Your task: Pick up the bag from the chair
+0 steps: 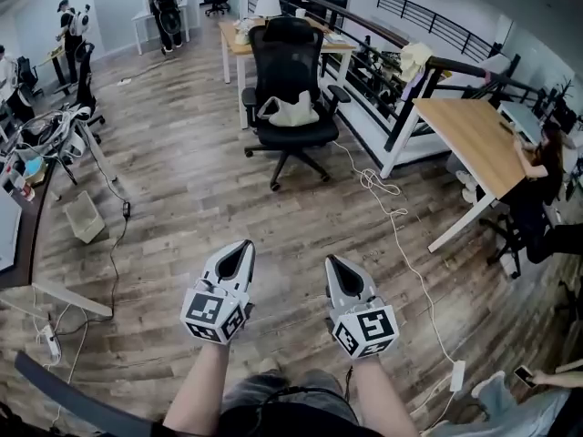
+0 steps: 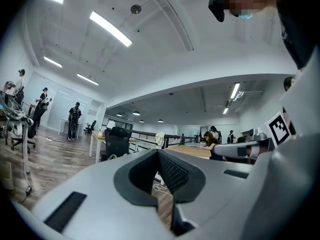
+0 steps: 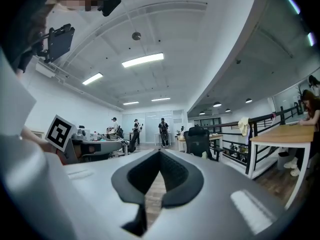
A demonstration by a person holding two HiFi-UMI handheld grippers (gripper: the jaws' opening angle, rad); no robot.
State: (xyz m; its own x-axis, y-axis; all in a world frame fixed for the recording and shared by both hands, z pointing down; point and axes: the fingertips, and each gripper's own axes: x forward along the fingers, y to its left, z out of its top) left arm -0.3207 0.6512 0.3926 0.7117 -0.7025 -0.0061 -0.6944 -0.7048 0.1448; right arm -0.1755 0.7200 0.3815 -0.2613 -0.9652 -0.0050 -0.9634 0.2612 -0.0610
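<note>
A cream cloth bag [image 1: 290,111] lies slumped on the seat of a black office chair [image 1: 290,45] far ahead in the head view. The chair [image 2: 118,140] appears small in the left gripper view and the same chair [image 3: 197,140] shows in the right gripper view. My left gripper [image 1: 246,245] and right gripper [image 1: 331,260] are held side by side low in the head view, well short of the chair. Both point level toward it, both are shut, and nothing is between their jaws.
A wooden desk [image 1: 477,137] with a seated person stands at the right, another desk [image 1: 239,40] behind the chair, a black railing [image 1: 401,62] beyond. White cables [image 1: 401,217] trail across the wood floor. A cluttered desk [image 1: 18,167] is at the left. People stand at the back.
</note>
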